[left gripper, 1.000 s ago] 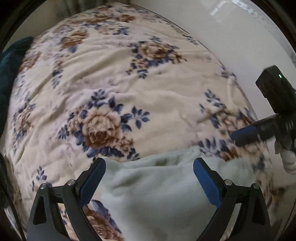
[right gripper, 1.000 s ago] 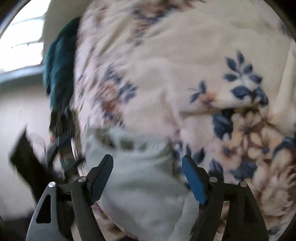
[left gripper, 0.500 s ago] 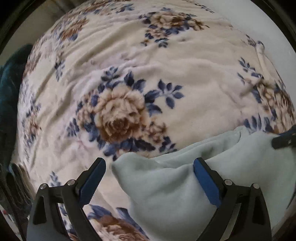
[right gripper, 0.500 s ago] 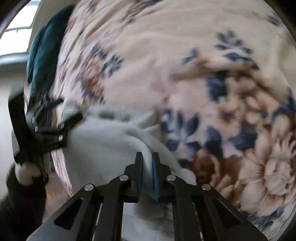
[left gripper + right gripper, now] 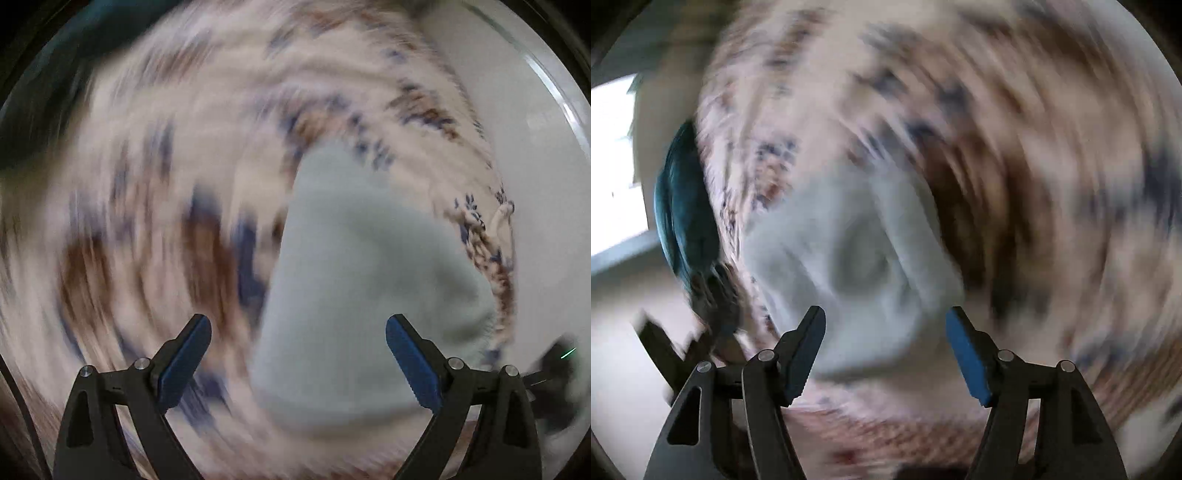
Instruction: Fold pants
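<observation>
Both views are smeared with blur, so I only get the big shapes. Left claw (image 5: 298, 354) first: my two blue pads stand wide apart at the bottom of the frame and nothing is pinched between them. The pants (image 5: 369, 295), a pale mint bundle of soft cloth, fill the lower middle and right of the left wrist view, lying on the floral blanket (image 5: 155, 192) that covers the bed. The bundle's lower edge runs down behind my right-hand pad, but the pads do not press on it. At the far lower right of that frame sits a dark blurred shape with a small green light (image 5: 567, 352); it looks like my other tool, though I cannot be sure through the smear.

Now the right claw (image 5: 885, 350): its jaws are opening, blue pads apart at the bottom of the frame, and they have hold of nothing. The pants (image 5: 857, 266) sit in the centre of the right wrist view, just above and between the pads, bunched with a dark hollow in the middle of the folds. Around them spreads the floral blanket (image 5: 1015, 147), cream with brown and blue blotches. At the left edge a dark teal cloth (image 5: 683, 221) hangs by the blanket's border, with a bright window (image 5: 609, 166) beyond it. A black blurred shape (image 5: 665, 347) shows at the lower left; I cannot tell what it is.
</observation>
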### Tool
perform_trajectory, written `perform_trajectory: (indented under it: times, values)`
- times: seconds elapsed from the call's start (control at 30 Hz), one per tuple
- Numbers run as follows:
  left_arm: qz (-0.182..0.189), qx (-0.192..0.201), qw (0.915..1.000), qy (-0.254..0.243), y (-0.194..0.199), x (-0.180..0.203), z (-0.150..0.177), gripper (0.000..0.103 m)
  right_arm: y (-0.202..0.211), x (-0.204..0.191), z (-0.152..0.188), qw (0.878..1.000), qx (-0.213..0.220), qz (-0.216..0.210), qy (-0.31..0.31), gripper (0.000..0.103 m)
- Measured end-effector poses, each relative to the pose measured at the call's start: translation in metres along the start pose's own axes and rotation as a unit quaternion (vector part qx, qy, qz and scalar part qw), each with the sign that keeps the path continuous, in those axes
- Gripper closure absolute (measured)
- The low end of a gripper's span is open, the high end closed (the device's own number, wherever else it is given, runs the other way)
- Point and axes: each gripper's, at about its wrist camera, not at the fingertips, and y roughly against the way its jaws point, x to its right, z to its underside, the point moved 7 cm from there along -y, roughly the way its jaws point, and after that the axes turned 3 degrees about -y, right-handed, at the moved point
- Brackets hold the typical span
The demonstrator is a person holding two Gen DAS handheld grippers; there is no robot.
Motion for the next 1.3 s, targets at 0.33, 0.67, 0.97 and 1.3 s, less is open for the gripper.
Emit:
perform_trajectory:
  times: [0.33,0.67,0.97,1.3]
  values:
    - [0.218,-0.093,0.9109,0.338,-0.084,-0.014,0.063,0.007,-0.092,0.014,0.012,0.989,-0.014,-0.073,-0.128,0.035]
    - [0.385,0.008,0.9041,0.185,-0.065,0.051,0.044,0.044,-0.036,-0.029,0.020,0.977,0.111,-0.158,0.085,0.076]
    - [0.286,-0.090,0.9117,0.281,-0.071,0.015,0.099,0.028,-0.050,0.023,0.031,0.997,0.049,-0.062,-0.016,0.038]
    - [0.281,-0.102,0.8610,0.412,-0.112,0.040,0.071,0.027,-0.071,0.011,0.027,0.991,0.023,-0.066,-0.111,0.038]
